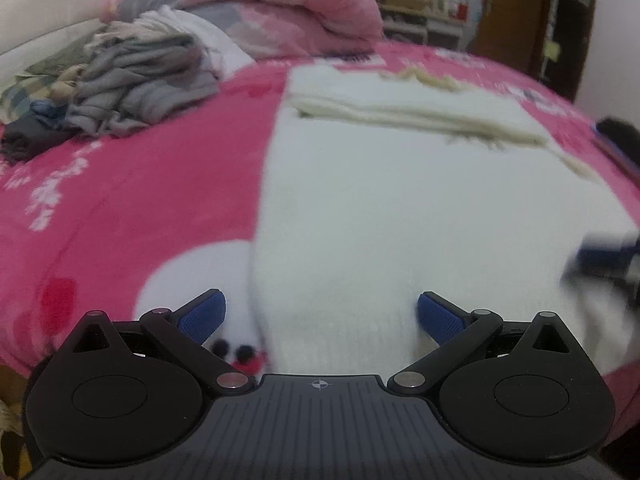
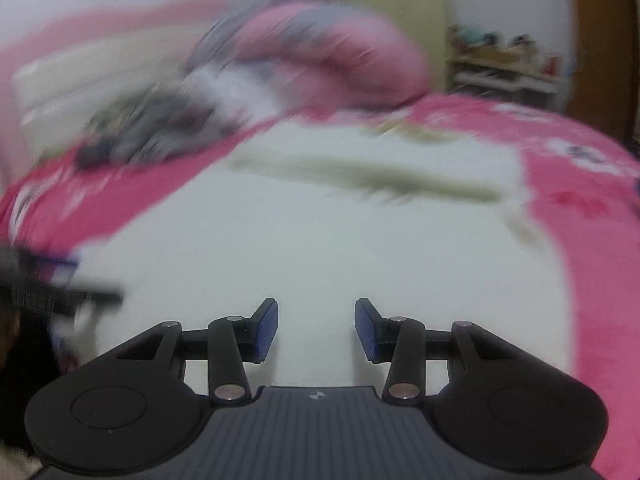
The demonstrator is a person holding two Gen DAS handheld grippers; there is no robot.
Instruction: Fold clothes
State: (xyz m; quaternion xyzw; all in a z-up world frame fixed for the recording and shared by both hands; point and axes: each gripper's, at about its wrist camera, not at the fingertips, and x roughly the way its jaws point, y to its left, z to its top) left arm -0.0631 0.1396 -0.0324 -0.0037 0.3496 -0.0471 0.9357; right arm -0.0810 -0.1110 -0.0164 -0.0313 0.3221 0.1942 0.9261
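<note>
- We see the white garment (image 1: 400,208) spread flat on the pink bed (image 1: 140,184).
- Our left tongs (image 1: 322,318) gape wide at its near edge.
- Our right tongs (image 2: 316,330) hang parted above it, empty.

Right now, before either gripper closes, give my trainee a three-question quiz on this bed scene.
1. True or false: the left gripper has its jaws shut on the white garment.
2. The heap of unfolded clothes lies: A) left of the white garment, B) on top of it, C) on the floor.
3. Fill in: the bedspread is mainly ____.

Key: 1 false, the jaws are open, as are those of the right gripper; 2 A; 3 pink.
</note>
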